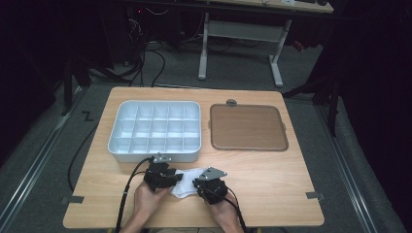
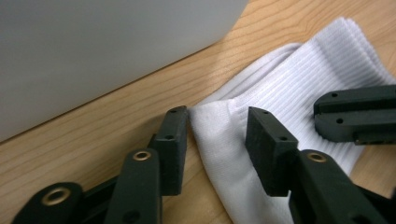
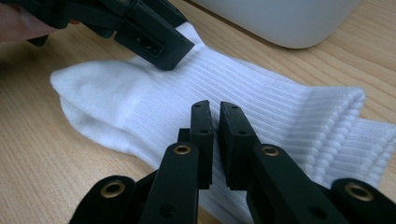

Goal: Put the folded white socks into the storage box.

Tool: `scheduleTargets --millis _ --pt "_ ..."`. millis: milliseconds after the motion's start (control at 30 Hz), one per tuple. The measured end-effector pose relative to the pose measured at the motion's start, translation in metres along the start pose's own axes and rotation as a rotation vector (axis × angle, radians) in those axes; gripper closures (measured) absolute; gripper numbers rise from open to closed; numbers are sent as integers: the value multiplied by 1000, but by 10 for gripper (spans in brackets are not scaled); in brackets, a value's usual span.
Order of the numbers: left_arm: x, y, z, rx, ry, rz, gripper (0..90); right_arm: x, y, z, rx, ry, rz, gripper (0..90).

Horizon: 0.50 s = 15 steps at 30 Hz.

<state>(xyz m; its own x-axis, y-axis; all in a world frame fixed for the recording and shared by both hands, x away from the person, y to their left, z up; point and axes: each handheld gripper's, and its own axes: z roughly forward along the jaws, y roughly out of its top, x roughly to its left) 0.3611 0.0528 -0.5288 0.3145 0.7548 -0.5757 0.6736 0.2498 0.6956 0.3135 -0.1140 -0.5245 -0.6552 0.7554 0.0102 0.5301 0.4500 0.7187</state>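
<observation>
A white ribbed sock [image 1: 187,182] lies on the wooden table [image 1: 272,179] near its front edge, between two hand-held grippers. My left gripper [image 1: 175,179] comes at it from the left. In the left gripper view its jaws [image 2: 217,126] stand apart around the sock's [image 2: 280,88] smooth folded end, one pad at the fabric's edge and the other resting over it. My right gripper [image 1: 197,187] comes from the right. Its jaws [image 3: 215,112] stand almost together on the ribbed leg of the sock [image 3: 261,107], with a thin line of fabric in the slit.
A white compartment tray [image 1: 155,156] stands just behind the sock, and its wall [image 2: 93,46] is close to the left gripper. A brown flat tray [image 1: 248,127] lies at the right rear. Bare tabletop extends to the right of the grippers.
</observation>
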Motion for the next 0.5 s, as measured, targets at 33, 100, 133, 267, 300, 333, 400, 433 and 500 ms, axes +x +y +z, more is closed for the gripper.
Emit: scheduleTargets --millis 33,100,133,267,300,333,400,433,500 --pt "0 0 0 1 -1 2 630 0 0 0 3 -1 6 848" --pt "1 0 0 5 -3 0 674 0 0 0 3 -1 -6 848" --pt "1 1 0 15 -12 -12 708 0 0 0 5 0 -4 848" --pt "2 1 0 37 -30 -32 806 0 1 0 10 4 -1 848" --pt "2 1 -1 41 -33 -37 814 -1 1 0 14 7 -2 848" --pt "3 2 -1 45 -34 -39 820 -1 1 0 13 6 -1 847" --pt "3 3 -2 52 -39 -53 827 0 1 0 16 3 -9 847" --pt "3 4 -3 54 -43 -58 831 0 2 -1 21 3 -10 845" --pt "2 4 -4 64 -45 -63 834 1 2 -2 21 13 -5 843"
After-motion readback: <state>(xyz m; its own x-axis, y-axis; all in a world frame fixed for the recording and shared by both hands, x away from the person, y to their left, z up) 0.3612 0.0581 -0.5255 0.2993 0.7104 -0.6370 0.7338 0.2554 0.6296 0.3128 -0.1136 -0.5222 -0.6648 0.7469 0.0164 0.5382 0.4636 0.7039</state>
